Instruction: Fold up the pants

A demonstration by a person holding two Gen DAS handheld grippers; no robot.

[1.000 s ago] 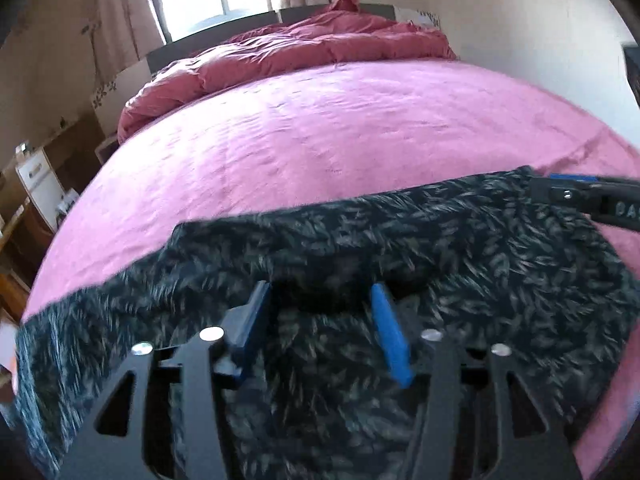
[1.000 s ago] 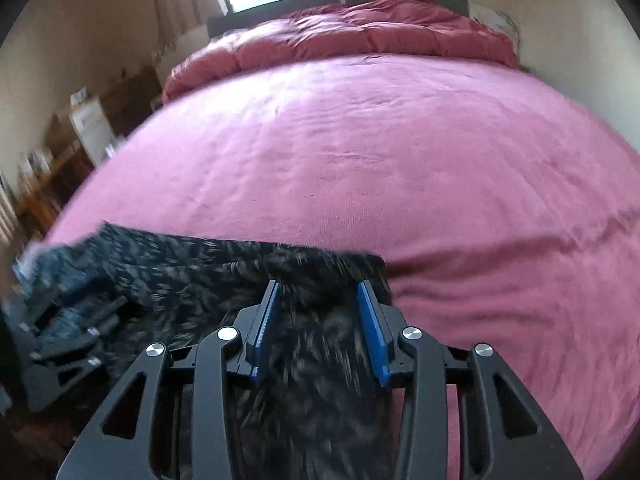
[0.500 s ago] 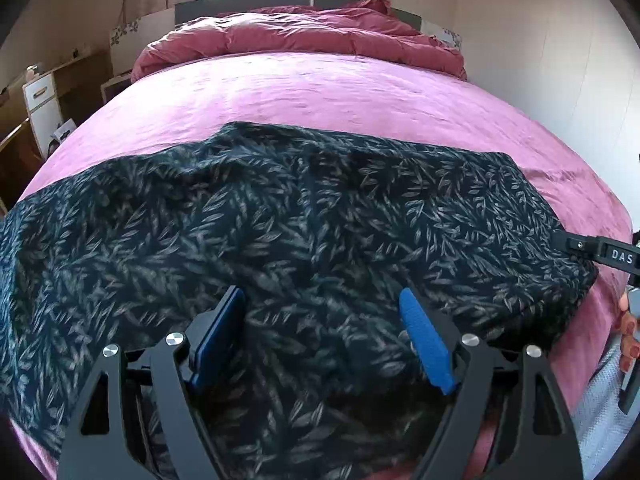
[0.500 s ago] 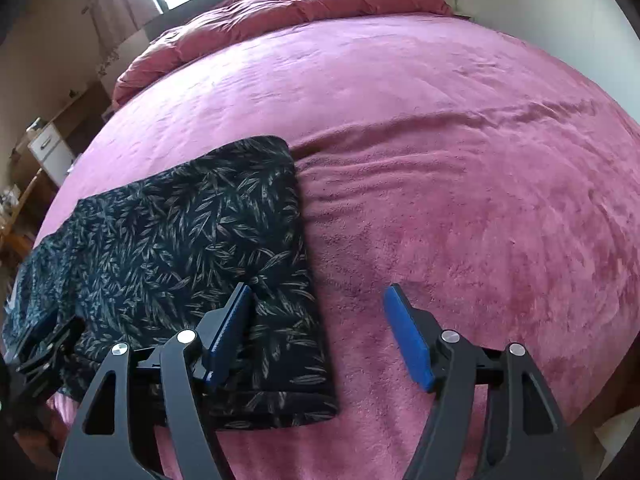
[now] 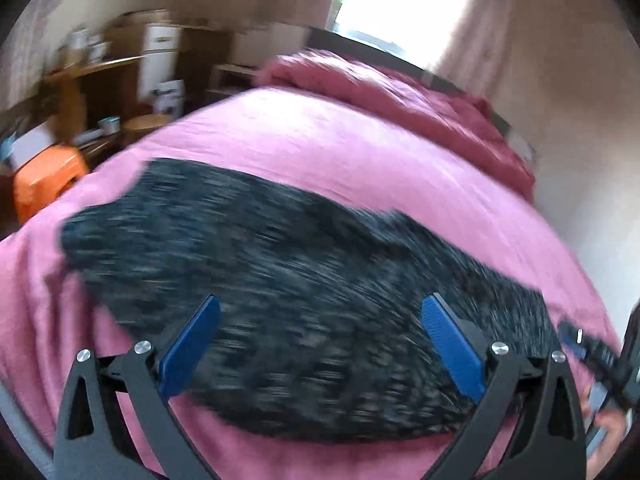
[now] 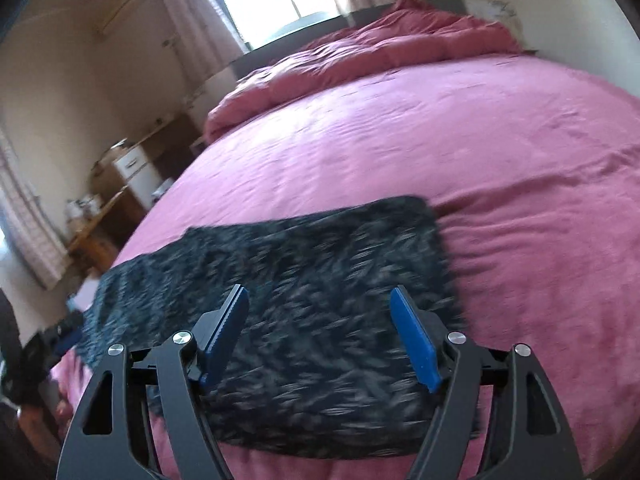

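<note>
The dark leaf-print pants (image 5: 288, 280) lie flat in a long folded strip across the near part of the pink bed (image 5: 320, 136). They also show in the right wrist view (image 6: 304, 288). My left gripper (image 5: 320, 340) is open and empty, above the pants' near edge. My right gripper (image 6: 320, 332) is open and empty, above the strip's right end. The right gripper's tip shows at the right edge of the left wrist view (image 5: 592, 348). Both views are motion-blurred.
A rumpled red duvet (image 6: 380, 44) is piled at the head of the bed under the window. A wooden desk with clutter and a white cabinet (image 6: 132, 168) stand left of the bed. An orange stool (image 5: 44, 180) is beside the bed's left edge.
Both grippers let go of the pants and opened wide. The pants now lie flat on the bed. Both grippers have pulled back and the left one has swung left.
</note>
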